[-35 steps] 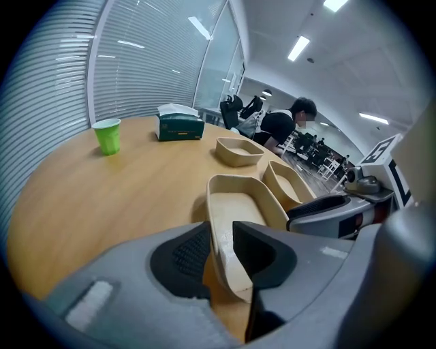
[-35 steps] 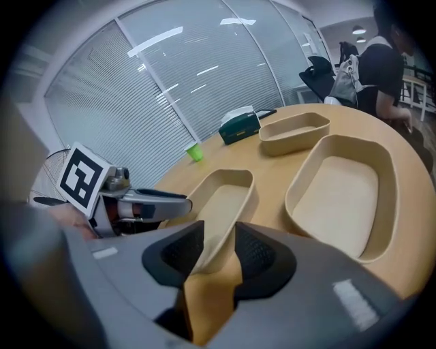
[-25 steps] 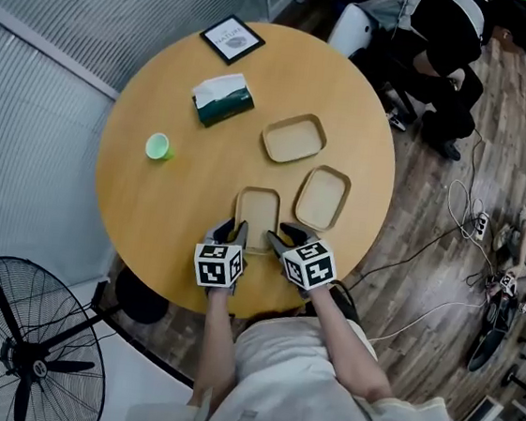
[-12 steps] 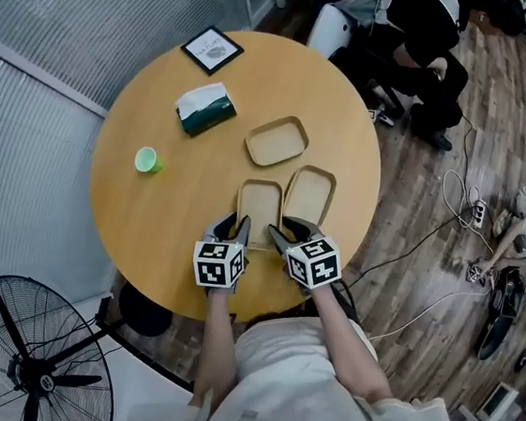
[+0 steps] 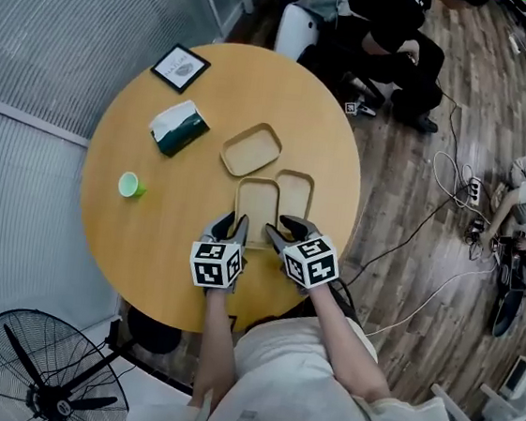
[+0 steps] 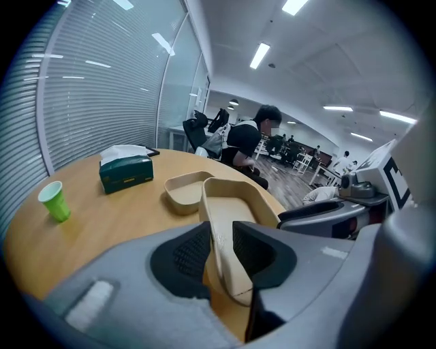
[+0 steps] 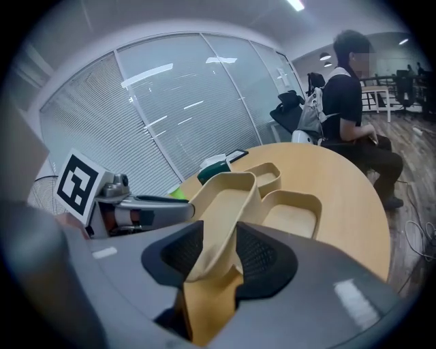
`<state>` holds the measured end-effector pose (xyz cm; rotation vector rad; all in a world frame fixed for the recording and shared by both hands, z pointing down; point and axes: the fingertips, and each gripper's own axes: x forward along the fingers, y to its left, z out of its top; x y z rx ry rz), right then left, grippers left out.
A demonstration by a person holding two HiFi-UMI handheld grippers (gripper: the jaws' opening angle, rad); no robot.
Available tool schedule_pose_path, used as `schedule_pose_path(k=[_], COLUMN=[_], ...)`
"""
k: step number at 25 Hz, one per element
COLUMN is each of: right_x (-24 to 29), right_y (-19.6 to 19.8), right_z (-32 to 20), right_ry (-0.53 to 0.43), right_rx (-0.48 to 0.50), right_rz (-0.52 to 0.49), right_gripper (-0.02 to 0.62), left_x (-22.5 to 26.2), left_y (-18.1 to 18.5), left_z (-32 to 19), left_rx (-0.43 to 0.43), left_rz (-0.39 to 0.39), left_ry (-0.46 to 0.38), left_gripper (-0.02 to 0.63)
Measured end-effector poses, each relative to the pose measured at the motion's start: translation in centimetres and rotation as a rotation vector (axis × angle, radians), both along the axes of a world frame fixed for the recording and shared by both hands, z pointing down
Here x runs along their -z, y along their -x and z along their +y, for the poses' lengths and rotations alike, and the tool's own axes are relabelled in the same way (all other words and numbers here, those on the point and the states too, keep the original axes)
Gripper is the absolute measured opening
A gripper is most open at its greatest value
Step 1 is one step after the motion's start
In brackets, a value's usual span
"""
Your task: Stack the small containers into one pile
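Observation:
Three shallow tan containers lie on the round wooden table (image 5: 128, 237). Both grippers hold the nearest container (image 5: 257, 204) by its near rim. My left gripper (image 5: 234, 228) is shut on the rim's left part, and my right gripper (image 5: 281, 231) on its right part. In the left gripper view the held container (image 6: 235, 204) stands tilted between the pads (image 6: 194, 252). In the right gripper view the held container (image 7: 228, 194) rises above a second container (image 7: 294, 208). That second container (image 5: 294, 194) touches or slightly underlaps the held one. A third container (image 5: 251, 150) lies farther back.
A green tissue box (image 5: 178, 127) and a small green cup (image 5: 130, 184) stand on the table's left half. A framed card (image 5: 180, 66) lies at the far edge. A seated person (image 5: 387, 30) is beyond the table; a fan (image 5: 46, 378) stands on the floor near left.
The held container has moved forward and right with both grippers, closing the gap to the right-hand container. The head view has shifted, so the table sits more to the left.

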<state>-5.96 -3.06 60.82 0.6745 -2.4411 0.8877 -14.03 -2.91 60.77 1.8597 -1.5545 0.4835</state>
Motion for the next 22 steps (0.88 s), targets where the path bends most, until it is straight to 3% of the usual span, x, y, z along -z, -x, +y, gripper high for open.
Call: schedule_pose_path(k=[22], right_x=[-1.3], right_y=[-5.6], right_z=[-4.1], right_ry=[0.026], right_rx=[-0.15], right_rz=[0.016], right_gripper=[0.146], left_x=[-2.5], left_y=[-5.8], left_z=[-5.3], left_rx=[-0.145], left_rz=[0.023], left_ry=[0.057], left_gripper=[0.106])
